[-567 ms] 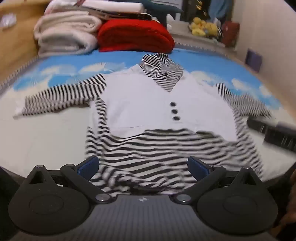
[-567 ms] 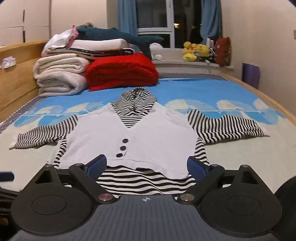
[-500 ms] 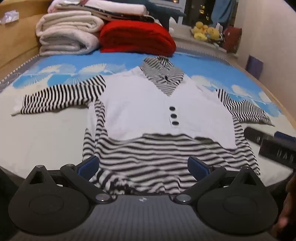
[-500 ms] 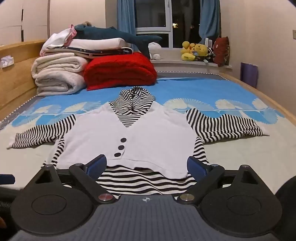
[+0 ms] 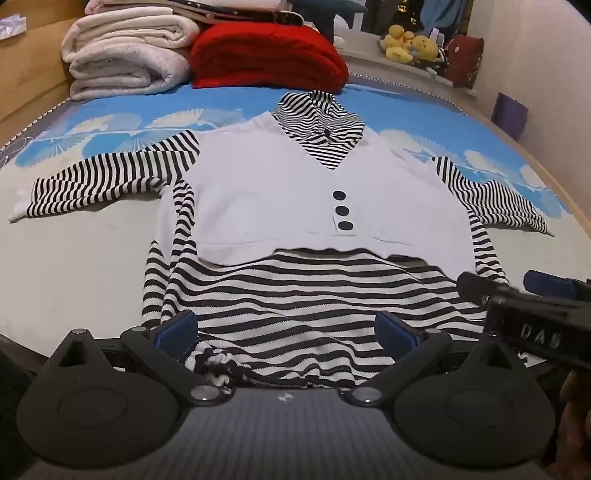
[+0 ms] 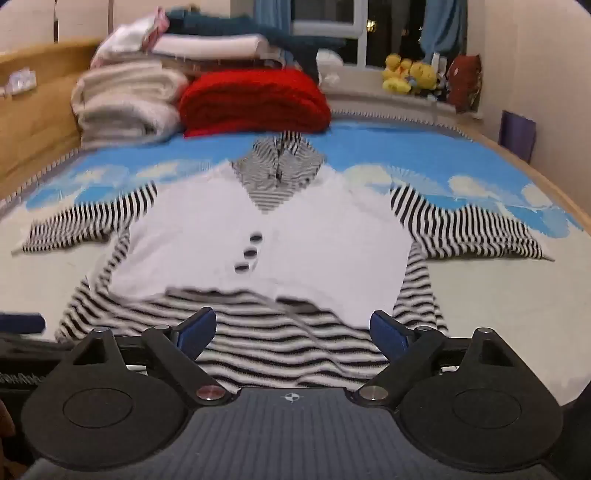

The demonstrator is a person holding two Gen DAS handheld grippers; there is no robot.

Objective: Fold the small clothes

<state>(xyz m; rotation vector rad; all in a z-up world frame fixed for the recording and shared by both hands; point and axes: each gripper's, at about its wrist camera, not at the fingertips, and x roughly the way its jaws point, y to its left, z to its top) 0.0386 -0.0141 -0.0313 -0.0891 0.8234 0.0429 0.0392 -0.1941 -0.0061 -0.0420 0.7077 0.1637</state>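
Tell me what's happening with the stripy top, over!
Left gripper open, right gripper open, both empty. Striped top flat on bed, sleeves out, unfolded. Nothing on it.

White letters "DAS", possibly partial, on black right gripper body; nothing else legible.

You are looking at a bed with a blue sheet printed with pale fan shapes, fading to cream near you. At its far end, cream blankets are sitting folded in a stack, and a red blanket is lying just beside them on the right. More folded linen is resting on top. Yellow plush toys are sitting on the windowsill, with blue curtains hanging behind. A wooden headboard is running along the left.
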